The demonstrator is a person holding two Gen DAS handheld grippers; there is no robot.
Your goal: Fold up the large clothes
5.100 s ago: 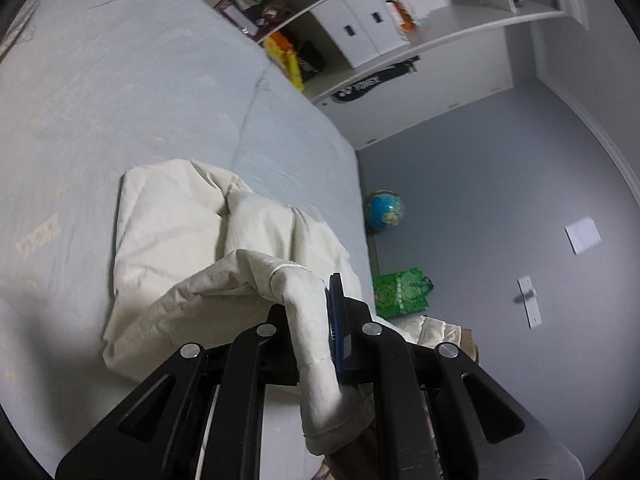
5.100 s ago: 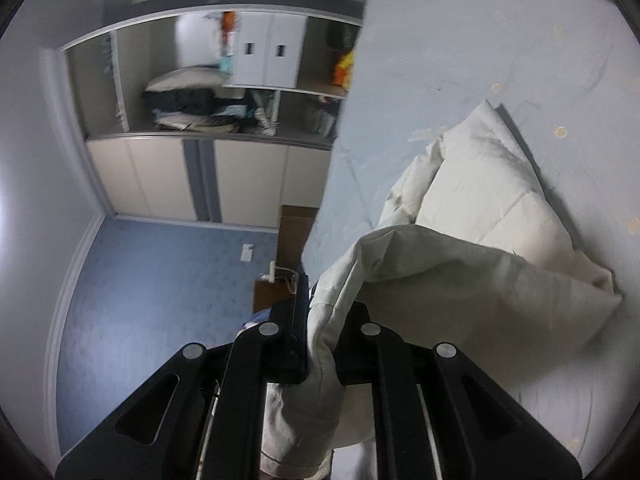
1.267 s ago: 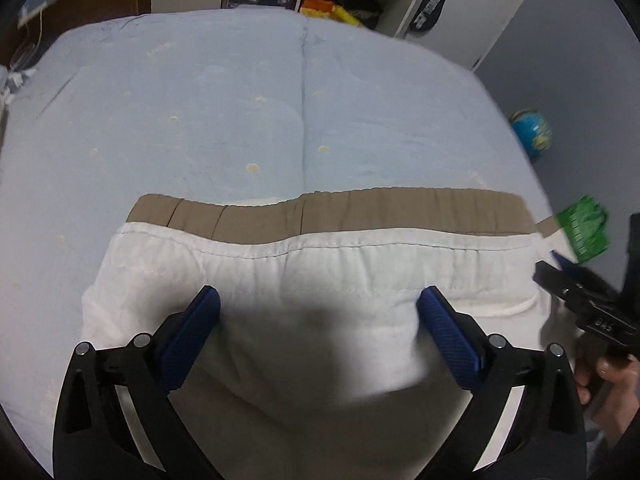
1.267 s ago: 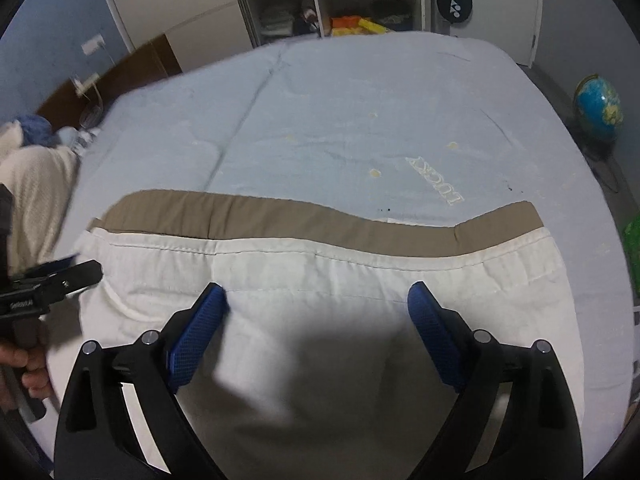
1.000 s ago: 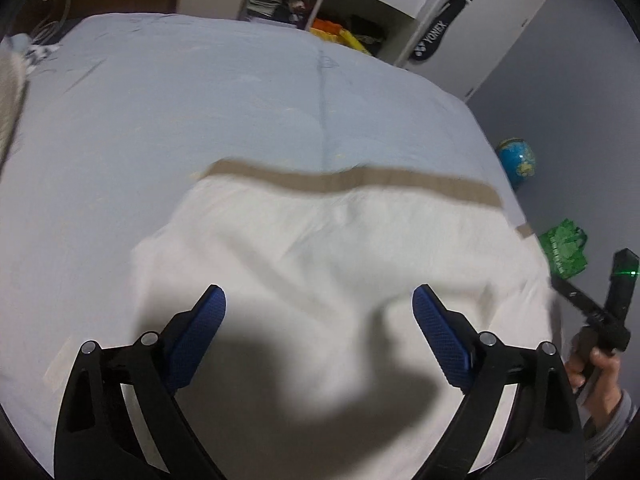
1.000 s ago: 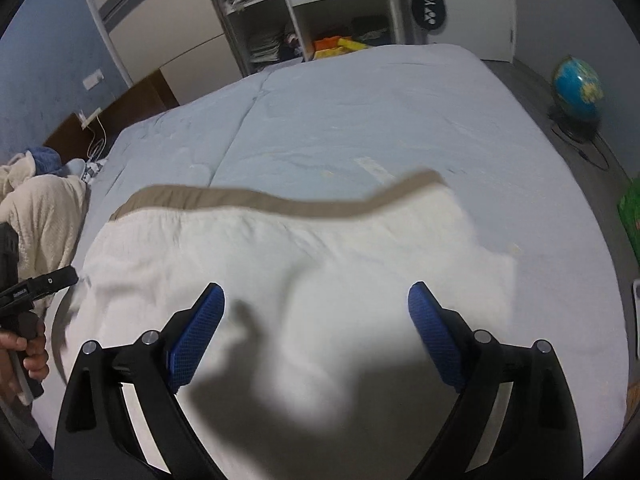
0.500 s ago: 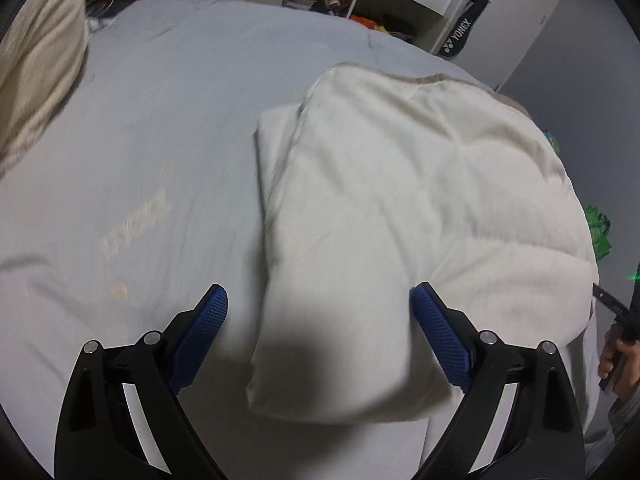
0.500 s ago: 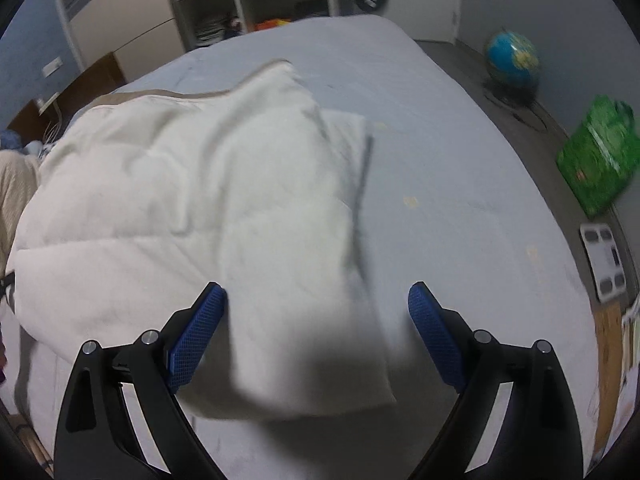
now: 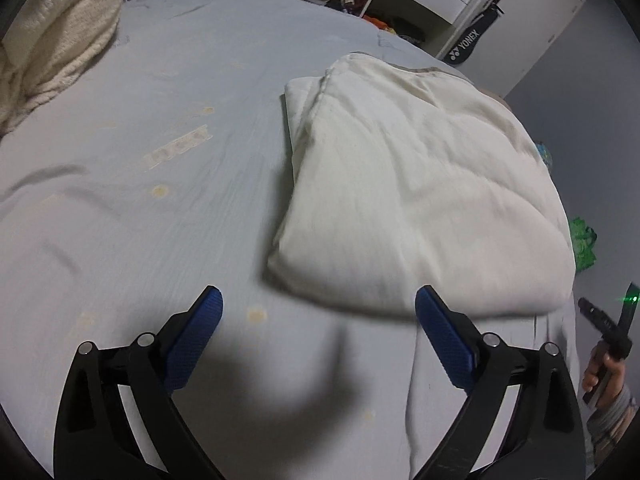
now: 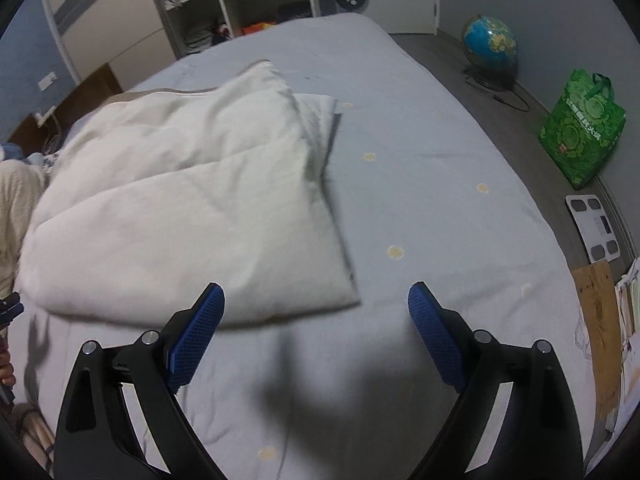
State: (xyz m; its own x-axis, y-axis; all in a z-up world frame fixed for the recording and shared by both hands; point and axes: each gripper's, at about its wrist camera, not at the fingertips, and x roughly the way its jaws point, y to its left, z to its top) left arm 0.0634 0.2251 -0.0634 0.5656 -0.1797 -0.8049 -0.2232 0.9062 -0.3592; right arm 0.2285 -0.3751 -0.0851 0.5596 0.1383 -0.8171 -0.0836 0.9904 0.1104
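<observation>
Pale blue bed (image 9: 168, 208) fills both views, with our folded cream garment (image 9: 420, 200) lying flat on it. Our left tongs (image 9: 318, 320) have just been opening and now gape wide with nothing between them, hovering near the garment's near edge. Our right tongs (image 10: 316, 316) gape equally wide, empty, beside its corner.

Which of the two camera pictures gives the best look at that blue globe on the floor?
The right wrist view: the globe stands whole on its stand on the grey floor beyond the bed, near the green bag. The left wrist view shows only a blue-green sliver behind the folded cream garment; I cannot tell what it is.
</observation>
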